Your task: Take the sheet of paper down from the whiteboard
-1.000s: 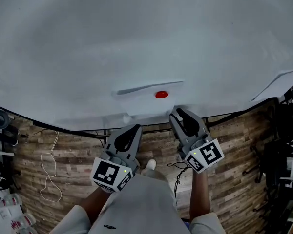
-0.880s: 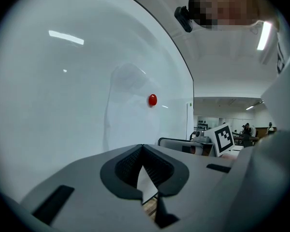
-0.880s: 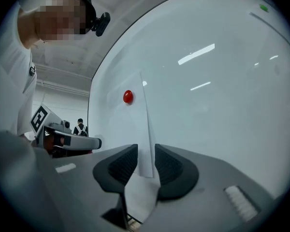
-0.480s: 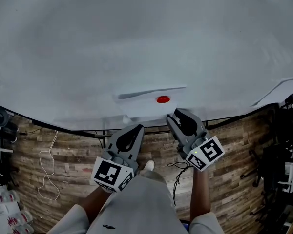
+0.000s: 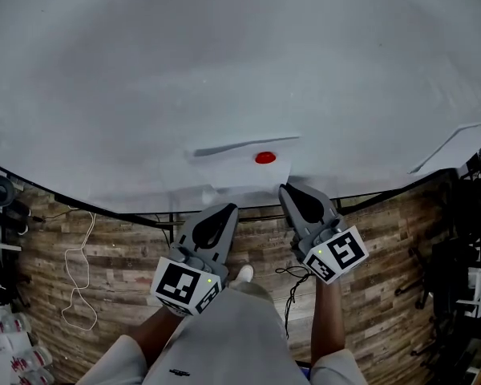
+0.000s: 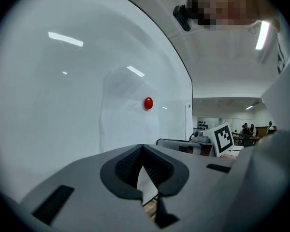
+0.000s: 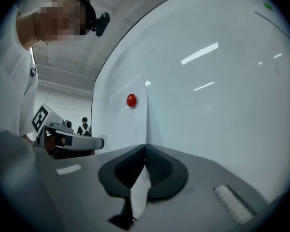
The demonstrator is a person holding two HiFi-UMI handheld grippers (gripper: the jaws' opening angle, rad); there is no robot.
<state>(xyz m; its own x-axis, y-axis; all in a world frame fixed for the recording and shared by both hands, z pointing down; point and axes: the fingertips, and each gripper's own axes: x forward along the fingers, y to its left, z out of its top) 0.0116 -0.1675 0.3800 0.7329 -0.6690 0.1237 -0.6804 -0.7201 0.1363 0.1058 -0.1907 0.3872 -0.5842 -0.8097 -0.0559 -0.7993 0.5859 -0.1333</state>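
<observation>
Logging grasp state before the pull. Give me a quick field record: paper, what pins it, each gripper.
sheet of paper: flat on the whiteboard, near its lower edge
red magnet: on the sheet's upper right part, pinning it
left gripper: shut on the sheet's lower edge
right gripper: shut on the sheet's lower edge, by its right side
task state: sheet not yet down

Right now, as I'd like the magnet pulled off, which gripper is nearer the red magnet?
Right. The right gripper clamps the sheet of paper just below and right of the red magnet; the left gripper clamps its lower left edge, farther off.
</observation>
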